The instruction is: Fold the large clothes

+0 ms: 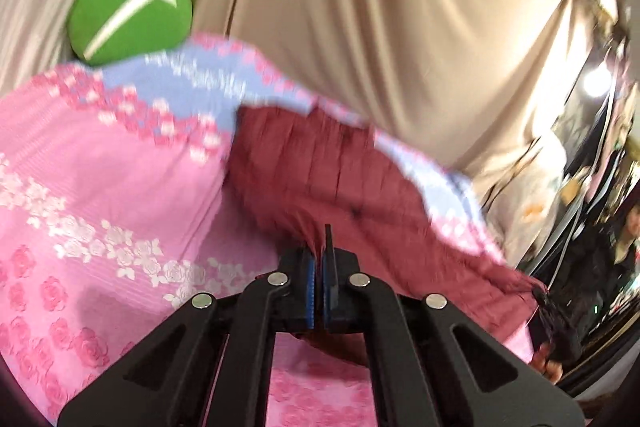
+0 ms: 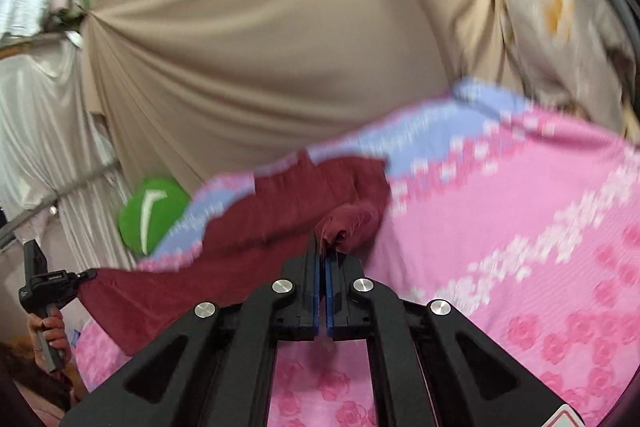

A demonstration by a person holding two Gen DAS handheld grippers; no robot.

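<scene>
A dark red garment (image 1: 340,179) (image 2: 248,227) hangs stretched above a pink rose-print bedsheet (image 1: 100,167) (image 2: 520,207). In the left wrist view my left gripper (image 1: 319,255) is shut on a bunched edge of the garment. My right gripper (image 2: 322,251) is shut on another pinched corner of it. The right wrist view also shows the left gripper (image 2: 86,275) at the far left, held by a hand (image 2: 50,331), with the cloth running to it. At the right edge of the left wrist view, the garment's far end (image 1: 528,287) meets a dark blurred shape.
A round green cushion (image 1: 128,15) (image 2: 152,211) lies at the bed's far side. Beige curtains (image 1: 360,7) (image 2: 260,47) hang behind the bed, with white drapes (image 2: 40,127) to the left. A person in dark clothes (image 1: 616,247) shows at the far right.
</scene>
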